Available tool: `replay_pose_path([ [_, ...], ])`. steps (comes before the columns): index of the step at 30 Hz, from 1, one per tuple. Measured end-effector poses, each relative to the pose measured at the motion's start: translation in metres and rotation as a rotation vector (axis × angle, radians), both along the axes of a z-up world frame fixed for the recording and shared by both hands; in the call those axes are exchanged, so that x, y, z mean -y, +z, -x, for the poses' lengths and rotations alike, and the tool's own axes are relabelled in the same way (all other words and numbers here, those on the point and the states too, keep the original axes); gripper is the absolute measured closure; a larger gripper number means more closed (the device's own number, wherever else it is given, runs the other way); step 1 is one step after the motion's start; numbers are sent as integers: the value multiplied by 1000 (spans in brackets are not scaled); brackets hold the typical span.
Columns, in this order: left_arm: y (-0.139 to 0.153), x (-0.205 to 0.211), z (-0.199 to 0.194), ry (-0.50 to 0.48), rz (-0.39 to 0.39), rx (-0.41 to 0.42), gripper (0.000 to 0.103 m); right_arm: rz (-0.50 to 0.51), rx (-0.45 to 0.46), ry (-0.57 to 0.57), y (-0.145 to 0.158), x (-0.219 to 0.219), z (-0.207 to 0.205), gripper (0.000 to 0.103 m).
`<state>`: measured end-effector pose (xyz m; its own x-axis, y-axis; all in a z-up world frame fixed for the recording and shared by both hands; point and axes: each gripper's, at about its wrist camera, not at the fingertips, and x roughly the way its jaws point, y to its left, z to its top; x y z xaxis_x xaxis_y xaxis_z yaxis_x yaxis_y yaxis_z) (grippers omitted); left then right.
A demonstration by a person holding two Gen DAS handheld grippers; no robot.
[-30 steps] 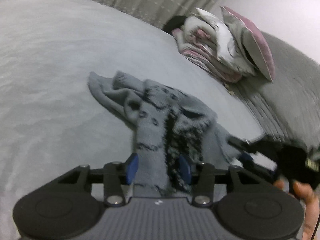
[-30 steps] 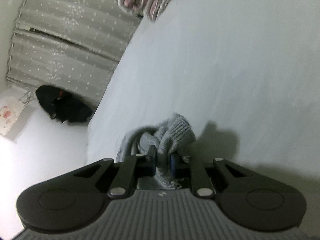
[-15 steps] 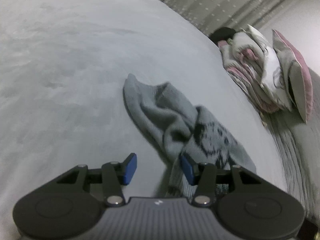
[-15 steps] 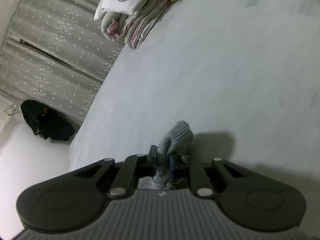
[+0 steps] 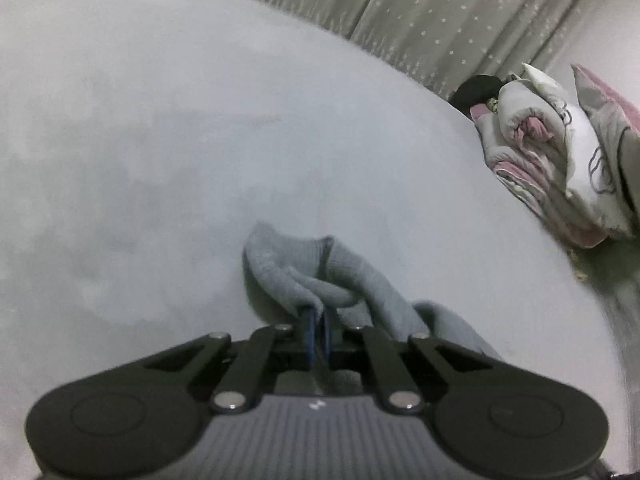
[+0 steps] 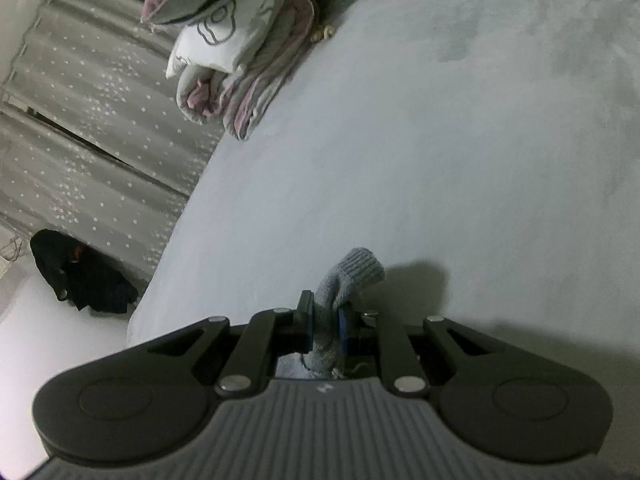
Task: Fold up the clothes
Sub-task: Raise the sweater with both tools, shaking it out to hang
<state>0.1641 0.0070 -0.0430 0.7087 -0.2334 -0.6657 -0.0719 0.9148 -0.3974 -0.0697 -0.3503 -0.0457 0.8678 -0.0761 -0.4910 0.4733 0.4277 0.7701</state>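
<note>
At lower centre of its frame, the left gripper (image 5: 318,326) pinches the grey sweater (image 5: 352,280) over the bed (image 5: 200,160). The right gripper (image 6: 325,326) clamps a ribbed cuff (image 6: 352,276).

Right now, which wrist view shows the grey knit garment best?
The left wrist view: the grey knit garment shows as bunched folds on the bed ahead of the left gripper, which is shut on it. The right wrist view shows only a ribbed end poking up from the shut right gripper.

Dim, cool indoor light, soft motion blur, fisheye bending and dark corners, garment shadow on bed (image 6: 500,160)
</note>
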Motion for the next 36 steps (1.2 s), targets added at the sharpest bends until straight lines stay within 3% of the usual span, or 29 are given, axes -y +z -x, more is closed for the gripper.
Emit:
replay_pose_path([
  [10, 56, -36, -17, 115, -200, 152, 101, 22, 47, -67, 9, 17, 5, 89],
  [18, 91, -43, -34, 116, -310, 238, 101, 70, 65, -74, 12, 17, 0, 89],
  [26, 117, -39, -57, 114, -322, 272, 101, 88, 72, -73, 20, 20, -13, 89],
  [36, 105, -26, -92, 114, -413, 318, 101, 239, 85, -66, 38, 30, -86, 89],
])
